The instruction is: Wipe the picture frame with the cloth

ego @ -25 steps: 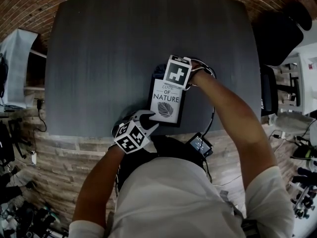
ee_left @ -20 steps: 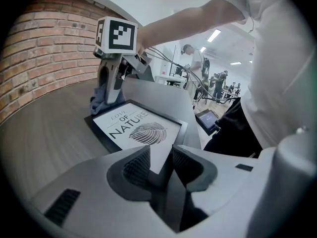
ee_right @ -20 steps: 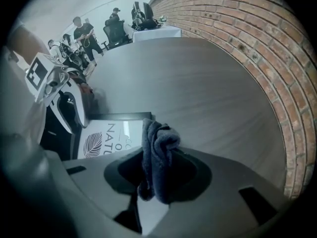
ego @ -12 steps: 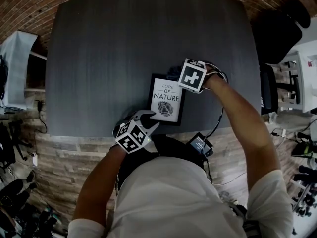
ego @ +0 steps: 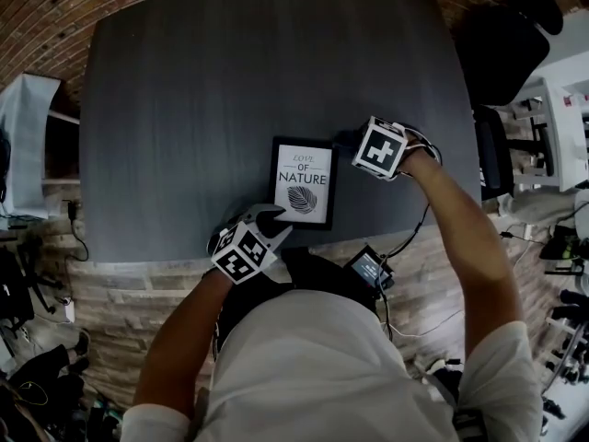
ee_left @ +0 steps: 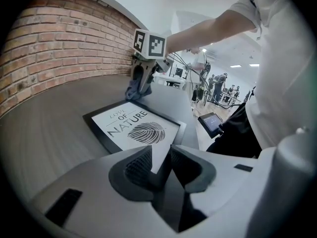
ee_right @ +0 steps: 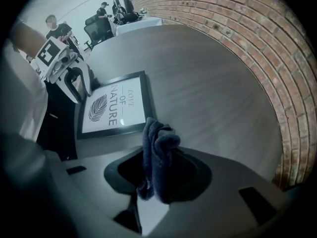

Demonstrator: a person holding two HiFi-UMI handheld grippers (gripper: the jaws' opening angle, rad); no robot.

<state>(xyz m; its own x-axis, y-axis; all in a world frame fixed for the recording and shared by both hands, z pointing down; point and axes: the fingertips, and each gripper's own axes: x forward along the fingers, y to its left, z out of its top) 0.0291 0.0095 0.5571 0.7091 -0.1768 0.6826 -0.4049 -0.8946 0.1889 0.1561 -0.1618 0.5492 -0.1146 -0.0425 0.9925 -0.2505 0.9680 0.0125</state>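
While the right gripper (ee_right: 159, 165) clenched a dark-blue cloth (ee_right: 157, 135) just beside the black-rimmed picture frame (ego: 301, 182) on the grey table (ego: 212, 81), the left gripper (ego: 271, 221) had just been closing, pinching the frame's near corner. Mid-wipe, I judged; next the cloth had to cross the glass. The right gripper view showed that grip, which the head view's marker cube (ego: 380, 148) hid.

Dark grey table (ego: 230, 81), brick wall (ee_left: 59, 38) behind, black office chair (ego: 502, 49) right.
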